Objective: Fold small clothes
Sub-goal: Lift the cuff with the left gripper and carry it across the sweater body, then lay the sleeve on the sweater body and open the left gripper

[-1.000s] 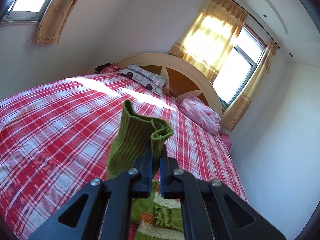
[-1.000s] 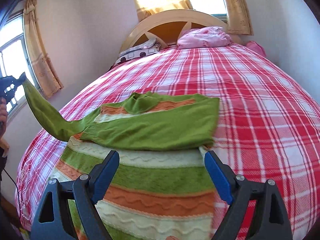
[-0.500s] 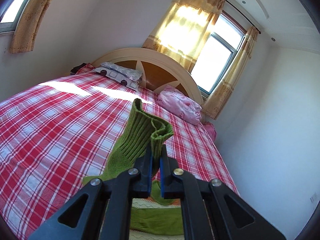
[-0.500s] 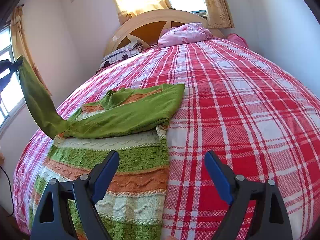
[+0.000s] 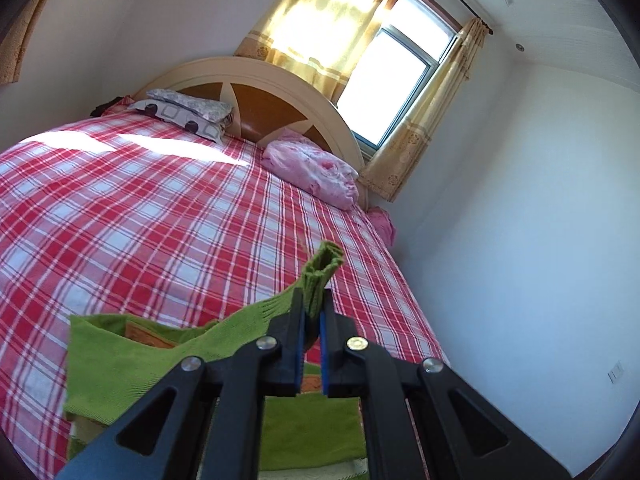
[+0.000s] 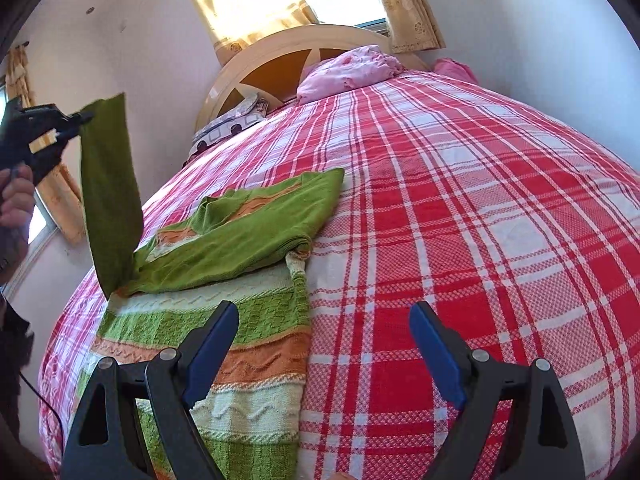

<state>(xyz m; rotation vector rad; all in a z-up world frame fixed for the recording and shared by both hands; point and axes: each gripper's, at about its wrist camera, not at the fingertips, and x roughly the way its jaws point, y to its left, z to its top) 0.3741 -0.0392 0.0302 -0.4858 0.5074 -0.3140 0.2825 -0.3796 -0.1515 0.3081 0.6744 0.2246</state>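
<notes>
Plainly the sleeve-folding step is in hand. A striped knit sweater (image 6: 224,344) in green, orange and cream lies flat on the bed (image 6: 460,240), along its left edge toward the foot. One green sleeve (image 6: 240,236) is already laid across the chest. The other sleeve (image 6: 108,200) is lifted clear of the bed — the left gripper (image 5: 311,312) has its jaws closed tight on the ribbed cuff (image 5: 320,276), and the knit hangs from there down to the shoulder.

The right gripper (image 6: 324,344) hovers low over the sweater's hem with its jaws spread wide, holding nothing.

What the next move seems to call for is carrying the held cuff across the body toward the bed's middle and lowering it so this sleeve lies flat over the one already folded. Only then should the grip be let go. The fabric is soft and stretchy, so it will likely sag and bunch if dropped from height — a low, level set-down looks wiser. The free gripper could pin the body near the hem, or wait to take the hem for the upward fold.
</notes>
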